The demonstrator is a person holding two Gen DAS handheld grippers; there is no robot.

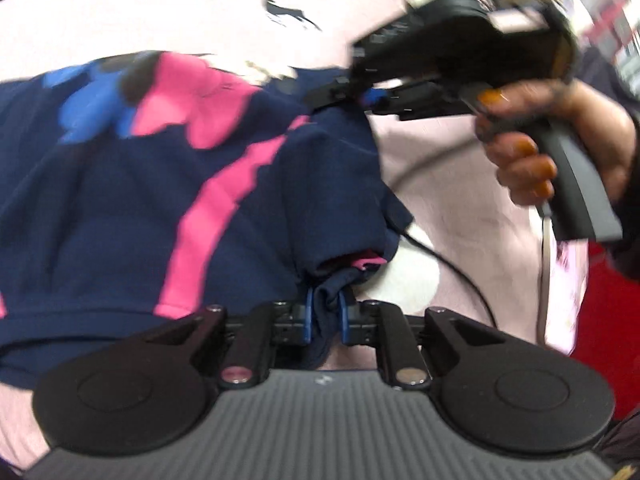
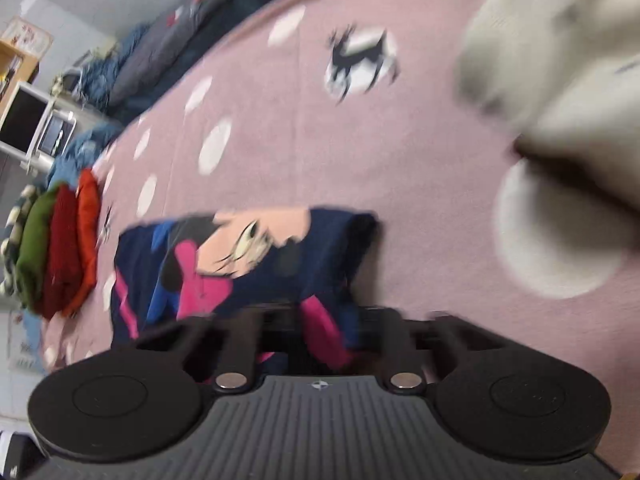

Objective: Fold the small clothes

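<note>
Left wrist view: the navy garment (image 1: 192, 184) is spread on the pink bedspread (image 1: 460, 200). The left gripper (image 1: 325, 316) has its jaws pinched on a bunched navy edge; the right gripper (image 1: 360, 98) is nipped on the far edge. Both corners are best lifted together, kept level.

Right wrist view: fabric is seen between the jaws, blurred. No containers are seen; a folded stack (image 2: 60, 248) lies beside the garment.

My left gripper (image 1: 325, 316) has a grey ribbed body, two black round discs, black linkage arms with silver pivot caps, and blue pads on its fingers (image 1: 308, 312). My right gripper (image 1: 366, 98) is black with a pistol grip and trailing black cable; my hand (image 1: 520, 148) shows orange nail polish and a dark sleeve.
</note>
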